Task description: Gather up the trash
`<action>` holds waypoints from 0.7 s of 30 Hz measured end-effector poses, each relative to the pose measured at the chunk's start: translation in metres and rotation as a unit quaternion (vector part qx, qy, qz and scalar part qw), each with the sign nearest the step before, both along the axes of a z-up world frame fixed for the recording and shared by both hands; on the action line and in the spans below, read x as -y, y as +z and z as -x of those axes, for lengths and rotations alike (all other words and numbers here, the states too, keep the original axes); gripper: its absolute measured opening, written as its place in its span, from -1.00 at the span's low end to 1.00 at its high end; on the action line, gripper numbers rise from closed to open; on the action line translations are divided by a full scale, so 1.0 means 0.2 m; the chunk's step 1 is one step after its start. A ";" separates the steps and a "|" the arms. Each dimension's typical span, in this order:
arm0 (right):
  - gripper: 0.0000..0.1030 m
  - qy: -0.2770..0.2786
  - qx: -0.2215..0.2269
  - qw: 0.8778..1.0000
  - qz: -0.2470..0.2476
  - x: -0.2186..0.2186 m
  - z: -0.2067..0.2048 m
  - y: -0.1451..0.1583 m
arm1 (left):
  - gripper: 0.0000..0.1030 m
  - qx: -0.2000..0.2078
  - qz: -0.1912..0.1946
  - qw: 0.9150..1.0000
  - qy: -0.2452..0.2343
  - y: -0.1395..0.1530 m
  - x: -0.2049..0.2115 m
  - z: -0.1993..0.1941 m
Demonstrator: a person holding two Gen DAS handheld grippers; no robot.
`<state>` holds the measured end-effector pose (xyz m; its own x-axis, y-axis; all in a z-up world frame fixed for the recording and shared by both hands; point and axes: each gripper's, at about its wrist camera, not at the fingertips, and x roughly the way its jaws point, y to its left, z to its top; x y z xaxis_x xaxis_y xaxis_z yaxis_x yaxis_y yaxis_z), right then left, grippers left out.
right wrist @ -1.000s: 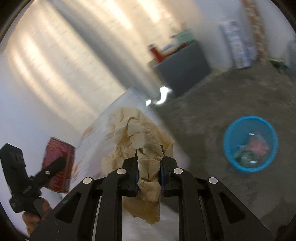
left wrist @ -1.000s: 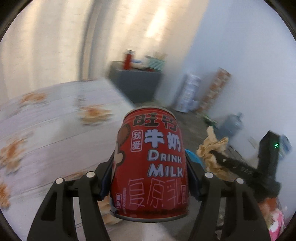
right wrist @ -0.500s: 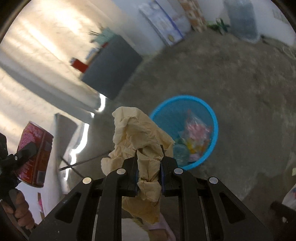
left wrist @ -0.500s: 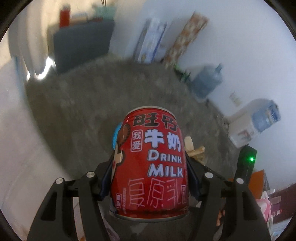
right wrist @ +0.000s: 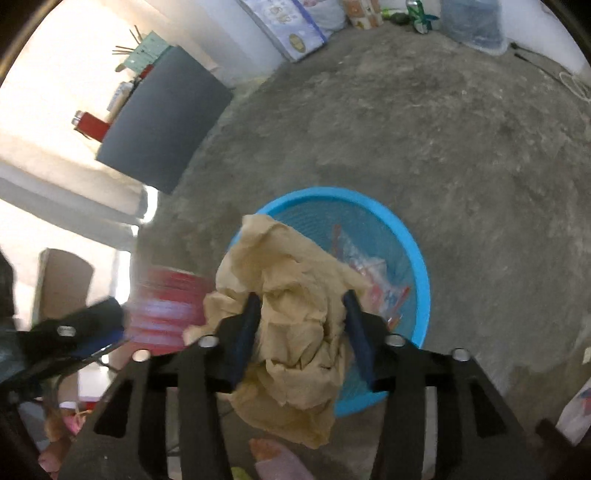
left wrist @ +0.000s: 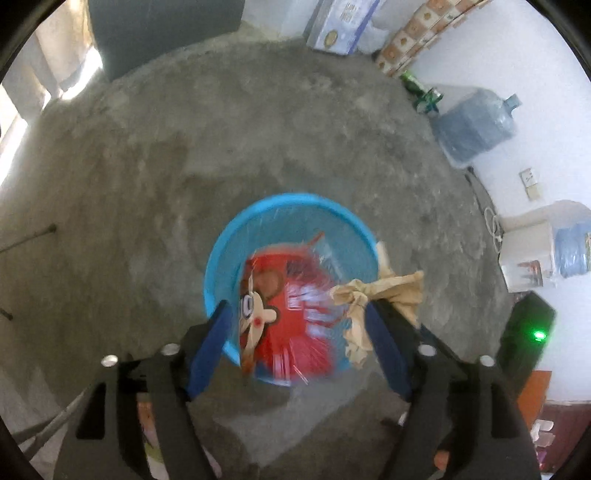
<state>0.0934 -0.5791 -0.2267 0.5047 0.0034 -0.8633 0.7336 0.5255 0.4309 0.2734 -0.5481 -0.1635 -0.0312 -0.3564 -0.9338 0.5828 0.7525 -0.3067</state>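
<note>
A blue mesh bin [left wrist: 291, 206] stands on the concrete floor, also in the right wrist view [right wrist: 417, 254], with wrappers inside. My left gripper [left wrist: 299, 321] is open above it, and the red milk can [left wrist: 288, 314] is blurred, falling free between the fingers toward the bin. The can also shows as a red blur in the right wrist view [right wrist: 166, 310]. My right gripper [right wrist: 301, 317] has its jaws spread, with the crumpled brown paper [right wrist: 295, 314] loose between them over the bin's near rim. The paper shows in the left wrist view [left wrist: 373, 295].
A dark grey cabinet [right wrist: 162, 122] stands at the back left. Cardboard boxes [left wrist: 343, 26] and a large water jug [left wrist: 476, 125] line the far wall. A white water dispenser [left wrist: 532, 243] stands at the right. A table leg and chair are at the left.
Both grippers swung from the table to above the bin and opened. The can left the left gripper's grip and is dropping. The right jaws spread off the paper.
</note>
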 end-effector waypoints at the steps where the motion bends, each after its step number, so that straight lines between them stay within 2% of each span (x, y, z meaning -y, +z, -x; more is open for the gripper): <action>1: -0.04 -0.001 -0.003 1.000 0.001 0.01 0.00 -0.02 | 0.56 0.003 0.007 1.000 0.001 0.01 0.01 -0.01; 7: 0.04 -0.002 -0.009 1.000 0.008 0.02 0.00 -0.04 | 0.57 0.012 0.032 0.999 -0.005 0.08 -0.02 0.00; 9: 0.15 0.001 -0.012 1.000 0.015 0.02 -0.01 -0.05 | 0.57 0.015 0.042 0.999 -0.006 0.12 -0.03 0.01; 17: 0.22 -0.025 -0.013 0.999 0.026 0.03 0.05 -0.02 | 0.60 0.039 0.095 0.994 -0.022 0.42 -0.23 0.15; 21: 0.22 -0.037 -0.006 0.999 0.034 -0.03 0.17 0.07 | 0.63 0.056 0.129 0.990 -0.022 0.61 -0.40 0.24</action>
<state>0.0595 -0.5733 -0.2136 0.4916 -0.0928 -0.8659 0.7758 0.4984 0.3870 0.2255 -0.4685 -0.0416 0.0469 -0.5841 -0.8103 0.6553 0.6302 -0.4164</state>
